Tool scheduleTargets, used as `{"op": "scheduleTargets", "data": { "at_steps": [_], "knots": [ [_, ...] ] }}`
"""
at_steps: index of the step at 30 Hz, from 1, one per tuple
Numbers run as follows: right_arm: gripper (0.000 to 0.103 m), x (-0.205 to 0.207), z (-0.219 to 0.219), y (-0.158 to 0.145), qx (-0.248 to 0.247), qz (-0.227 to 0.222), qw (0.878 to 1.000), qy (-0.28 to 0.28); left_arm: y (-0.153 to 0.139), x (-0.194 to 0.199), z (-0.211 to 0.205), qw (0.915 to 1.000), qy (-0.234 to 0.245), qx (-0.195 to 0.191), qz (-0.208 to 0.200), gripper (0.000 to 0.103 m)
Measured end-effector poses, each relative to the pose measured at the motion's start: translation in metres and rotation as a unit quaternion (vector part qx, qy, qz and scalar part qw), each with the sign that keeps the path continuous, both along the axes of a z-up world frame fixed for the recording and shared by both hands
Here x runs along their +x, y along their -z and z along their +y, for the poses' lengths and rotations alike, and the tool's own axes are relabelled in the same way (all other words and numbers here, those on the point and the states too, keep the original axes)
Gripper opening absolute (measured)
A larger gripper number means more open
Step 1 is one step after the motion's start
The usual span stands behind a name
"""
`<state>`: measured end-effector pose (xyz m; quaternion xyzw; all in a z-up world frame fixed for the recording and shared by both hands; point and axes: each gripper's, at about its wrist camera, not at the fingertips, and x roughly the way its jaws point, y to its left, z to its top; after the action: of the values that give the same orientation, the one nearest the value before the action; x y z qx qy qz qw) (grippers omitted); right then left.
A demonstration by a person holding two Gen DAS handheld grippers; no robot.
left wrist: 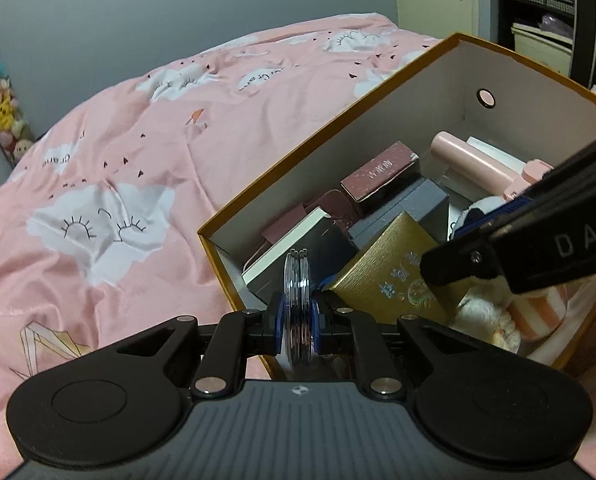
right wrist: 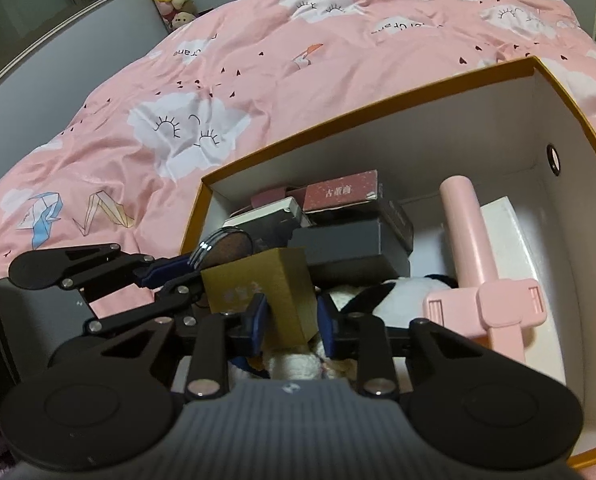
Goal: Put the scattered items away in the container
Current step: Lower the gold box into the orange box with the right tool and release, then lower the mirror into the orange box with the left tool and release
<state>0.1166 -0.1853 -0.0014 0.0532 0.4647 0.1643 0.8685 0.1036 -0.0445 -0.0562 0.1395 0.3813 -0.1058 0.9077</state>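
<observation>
Box (right wrist: 378, 118) was packed: maroon carton (right wrist: 340, 192), grey cases (right wrist: 350, 246), gold box (right wrist: 265, 280), pink holder (right wrist: 478, 256), plush panda (right wrist: 398, 294) blocked the floor. Free room only above the pile and over the open bedspread (right wrist: 257, 60) left of it.

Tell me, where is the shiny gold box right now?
The gold box sits inside the orange-rimmed container, between the right gripper's blue pads, in front of the grey box and left of the panda plush.

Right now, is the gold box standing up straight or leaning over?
Leaning over. The gold box sits tilted inside the big box, propped on the things piled under it, between the right hand-held gripper's blue fingers.
</observation>
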Motion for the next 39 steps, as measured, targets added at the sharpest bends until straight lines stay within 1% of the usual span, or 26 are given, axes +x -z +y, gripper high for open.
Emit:
{"op": "scheduleTargets", "data": {
  "at_steps": [2, 4, 6, 8, 10, 16, 22, 25, 28, 29, 30, 32, 34, 37, 38, 39],
  "knots": [
    [0.031, -0.001, 0.000, -0.001, -0.007, -0.006, 1.000, 0.002, 0.000, 0.000, 0.000, 1.0000, 0.000, -0.001, 0.000, 0.016],
    [0.031, -0.001, -0.002, -0.003, -0.007, -0.008, 1.000, 0.004, -0.001, -0.001, 0.002, 1.0000, 0.001, -0.004, 0.001, 0.021],
    [0.034, -0.002, -0.004, -0.004, -0.004, -0.008, 1.000, 0.007, -0.005, -0.004, 0.005, 0.9999, 0.000, -0.010, -0.003, 0.029],
    [0.038, -0.003, -0.006, -0.006, -0.003, -0.011, 1.000, 0.010, -0.008, -0.007, 0.008, 0.9998, -0.001, -0.017, -0.005, 0.032],
    [0.038, -0.005, -0.007, -0.008, -0.002, -0.016, 1.000, 0.012, -0.013, -0.010, 0.011, 0.9996, -0.004, -0.029, -0.003, 0.033],
    [0.046, -0.014, -0.016, -0.019, 0.001, -0.033, 0.999, 0.025, -0.031, -0.023, 0.022, 0.9975, -0.020, -0.067, -0.005, 0.033],
    [0.055, -0.030, -0.028, -0.024, 0.006, -0.040, 0.998, 0.049, -0.046, -0.039, 0.032, 0.9951, -0.045, -0.088, -0.012, 0.036],
    [0.056, -0.041, -0.033, -0.026, 0.009, -0.047, 0.997, 0.057, -0.050, -0.049, 0.035, 0.9934, -0.054, -0.101, -0.002, 0.037],
    [0.062, -0.056, -0.034, -0.030, 0.007, -0.067, 0.996, 0.050, -0.054, -0.059, 0.038, 0.9907, -0.061, -0.121, 0.012, 0.040],
    [0.063, -0.060, -0.033, -0.031, 0.003, -0.070, 0.996, 0.048, -0.055, -0.061, 0.039, 0.9900, -0.064, -0.125, 0.015, 0.044],
    [0.063, -0.064, -0.032, -0.032, -0.005, -0.073, 0.996, 0.047, -0.058, -0.065, 0.038, 0.9891, -0.068, -0.130, 0.016, 0.051],
    [0.064, -0.070, -0.029, -0.033, -0.025, -0.079, 0.995, 0.053, -0.062, -0.070, 0.037, 0.9876, -0.070, -0.139, 0.018, 0.057],
    [0.065, -0.079, -0.024, -0.034, -0.061, -0.094, 0.992, 0.056, -0.066, -0.075, 0.034, 0.9870, -0.070, -0.144, 0.016, 0.063],
    [0.070, -0.094, -0.016, -0.035, -0.121, -0.126, 0.983, 0.050, -0.070, -0.082, 0.027, 0.9870, -0.066, -0.146, 0.011, 0.070],
    [0.073, -0.099, -0.013, -0.035, -0.142, -0.137, 0.979, 0.047, -0.070, -0.083, 0.025, 0.9868, -0.065, -0.148, 0.011, 0.073],
    [0.073, -0.104, -0.010, -0.035, -0.160, -0.146, 0.975, 0.043, -0.069, -0.084, 0.023, 0.9863, -0.064, -0.151, 0.013, 0.078]
  ]
}}
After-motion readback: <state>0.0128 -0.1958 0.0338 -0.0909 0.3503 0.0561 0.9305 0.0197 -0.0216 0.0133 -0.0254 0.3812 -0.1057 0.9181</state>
